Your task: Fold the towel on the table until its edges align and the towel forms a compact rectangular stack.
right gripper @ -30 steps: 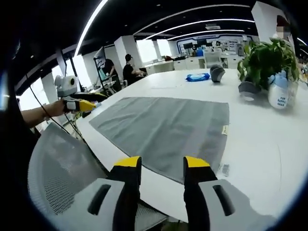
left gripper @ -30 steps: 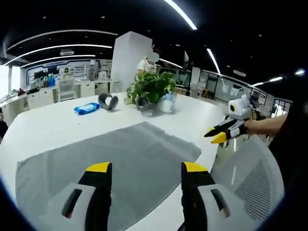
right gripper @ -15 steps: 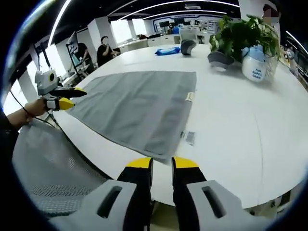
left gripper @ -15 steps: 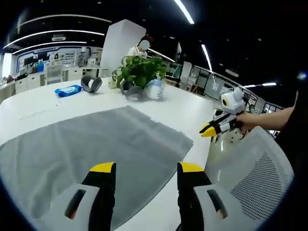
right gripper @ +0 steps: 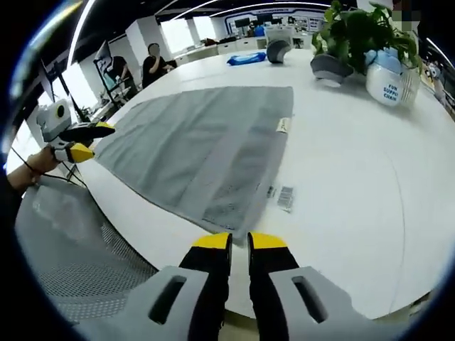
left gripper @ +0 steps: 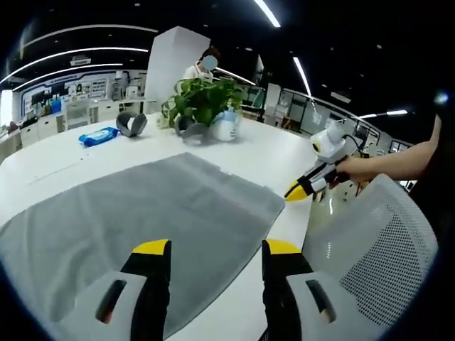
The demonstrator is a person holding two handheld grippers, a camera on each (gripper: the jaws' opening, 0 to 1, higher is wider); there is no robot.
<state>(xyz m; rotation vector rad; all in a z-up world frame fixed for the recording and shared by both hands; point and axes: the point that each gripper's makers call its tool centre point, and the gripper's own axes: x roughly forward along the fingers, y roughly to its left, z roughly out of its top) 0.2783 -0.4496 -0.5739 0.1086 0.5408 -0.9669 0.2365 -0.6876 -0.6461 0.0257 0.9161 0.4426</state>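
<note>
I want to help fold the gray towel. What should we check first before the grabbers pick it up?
1. Towel lies flat and spread on the table: ok.
2. Right gripper sits just off the towel's near corner, ready to grab: ok for place, but its jaws look nearly shut, so open them first: not ok.
3. Left gripper has open jaws over the towel's near edge: ok.
4. Either gripper already holds cloth: not yet, neither looks clamped on it.
5. Fold path is free: the plant, white jug and blue pack stand beyond the towel: ok.
6. Small label on the table beside the towel's edge might snag: cannot tell.
</note>
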